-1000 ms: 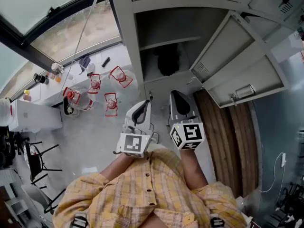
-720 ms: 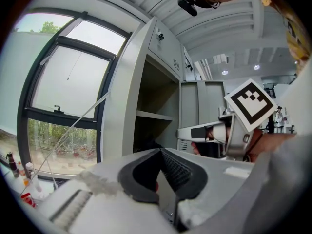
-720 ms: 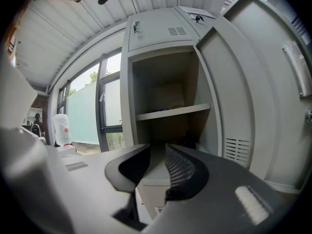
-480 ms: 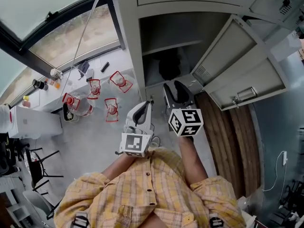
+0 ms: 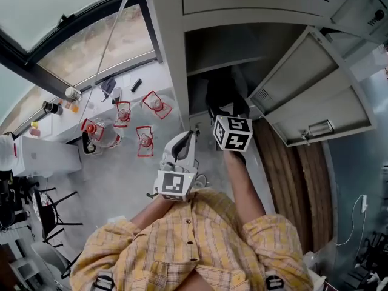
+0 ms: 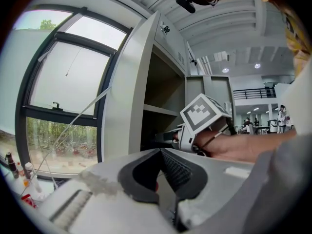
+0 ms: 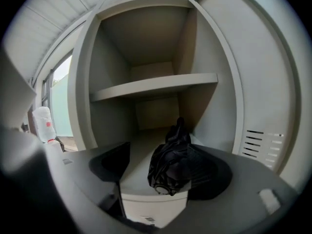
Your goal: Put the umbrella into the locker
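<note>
Black and folded, the umbrella (image 7: pixel 170 172) is lying on the floor of the locker (image 7: pixel 204 48), in the compartment under the locker's shelf (image 7: pixel 156 86). Its round end cap is pointing out toward the locker's front lip.

I am holding my right claw (image 7: pixel 163 155) at the locker's opening, with its jaws standing wide apart, one on each side of the umbrella. The bundle is sitting off-centre in that gap. It is looking as if it is resting against the dark pad (image 7: pixel 219 179) on the side nearer the locker's open door. The other pad is standing clear of it, with bare locker floor showing between them, so this claw is gripping nothing.

In the head view the same claw (image 5: pixel 225 105) is sitting in the locker's mouth, and the umbrella (image 5: pixel 221 88) is showing as a dark mass just inside. The locker's door (image 5: pixel 309 90) is hanging open.

My left claw (image 6: pixel 160 152) is hovering outside the locker, in front of its window-side post. Its tips are drawn together and it is holding nothing.
</note>
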`<action>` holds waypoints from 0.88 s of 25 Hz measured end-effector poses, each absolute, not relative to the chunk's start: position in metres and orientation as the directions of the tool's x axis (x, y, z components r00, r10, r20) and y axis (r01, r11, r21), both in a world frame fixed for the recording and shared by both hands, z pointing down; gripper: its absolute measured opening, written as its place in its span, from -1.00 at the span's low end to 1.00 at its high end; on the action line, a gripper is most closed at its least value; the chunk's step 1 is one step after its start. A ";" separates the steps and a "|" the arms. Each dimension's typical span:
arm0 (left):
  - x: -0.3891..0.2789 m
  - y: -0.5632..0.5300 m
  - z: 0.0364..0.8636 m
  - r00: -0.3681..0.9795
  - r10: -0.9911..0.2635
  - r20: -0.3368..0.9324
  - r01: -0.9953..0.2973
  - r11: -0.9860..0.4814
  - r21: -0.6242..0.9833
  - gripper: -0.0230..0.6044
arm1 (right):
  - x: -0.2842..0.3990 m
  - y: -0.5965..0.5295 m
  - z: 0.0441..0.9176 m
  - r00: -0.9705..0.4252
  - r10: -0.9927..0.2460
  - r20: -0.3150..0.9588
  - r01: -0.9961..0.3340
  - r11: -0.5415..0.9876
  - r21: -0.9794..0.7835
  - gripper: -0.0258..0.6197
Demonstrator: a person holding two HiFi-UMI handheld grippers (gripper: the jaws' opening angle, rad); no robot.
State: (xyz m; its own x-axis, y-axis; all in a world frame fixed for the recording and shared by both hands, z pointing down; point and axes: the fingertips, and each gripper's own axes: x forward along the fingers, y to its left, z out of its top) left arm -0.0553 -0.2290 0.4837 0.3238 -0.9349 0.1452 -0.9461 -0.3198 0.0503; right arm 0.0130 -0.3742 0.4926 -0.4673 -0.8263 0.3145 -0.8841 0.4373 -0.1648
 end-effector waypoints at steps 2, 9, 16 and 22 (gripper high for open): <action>-0.057 -0.232 0.486 0.323 -0.934 0.151 -0.947 -0.319 0.050 -0.93 | 0.013 -0.384 0.497 -0.451 -0.829 0.330 -0.892 0.420 -0.165 0.21; -0.058 -0.242 0.493 0.323 -0.929 0.178 -0.946 -0.321 0.040 -0.93 | 0.012 -0.419 0.516 -0.403 -0.825 0.397 -0.915 0.375 -0.149 0.32; -0.061 -0.244 0.501 0.325 -0.925 0.197 -0.946 -0.322 0.050 -0.93 | 0.010 -0.435 0.540 -0.361 -0.808 0.465 -0.931 0.343 -0.125 0.34; -0.060 -0.246 0.504 0.324 -0.924 0.204 -0.946 -0.320 0.053 -0.93 | 0.017 -0.442 0.559 -0.309 -0.797 0.518 -0.948 0.299 -0.105 0.33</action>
